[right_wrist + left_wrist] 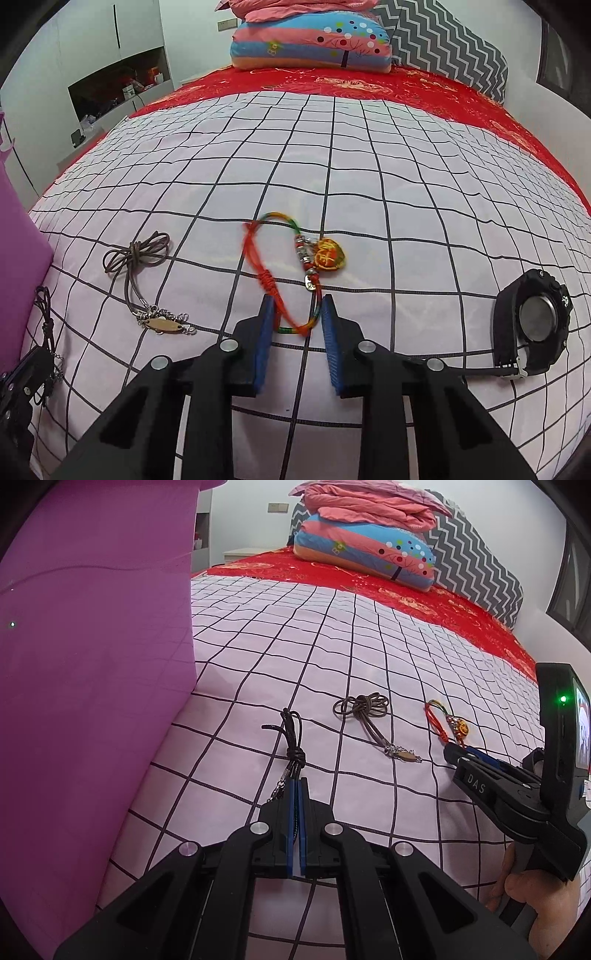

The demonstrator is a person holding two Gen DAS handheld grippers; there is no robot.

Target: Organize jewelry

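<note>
We have two grippers on a bed [369, 184] spread with a checked sheet, and the jewelry lies in a loose row across it. Our left gripper [296, 786] is pinched tight on the dark cord [293, 738], whose knot and metal clasp sit just ahead of the pads, with the free end trailing up the sheet beside a purple bag [96, 664]. Our right gripper [298, 314] stands at a narrow gap, its jaws straddling the near end of the red bracelet [266, 273]; the multicoloured loop lies between the blue pads [266, 332], but we see no pad pressing on it yet. The bracelet's beads and gold charm [328, 256] lie further up, clear of the jaws. Between the two hands rests the brown necklace [140, 266] with its oval pendant [164, 325], and a black watch [528, 325] sits well off to the right. We judge the step in hand to be closing on the bracelet. To do it well we should keep the tips low against the sheet so the thin cord cannot slip under a pad, and catch both strands together near the bend. We should also avoid gathering a fold of sheet. The cord looks light and floppy, so we expect the charm end to swing once lifted.
</note>
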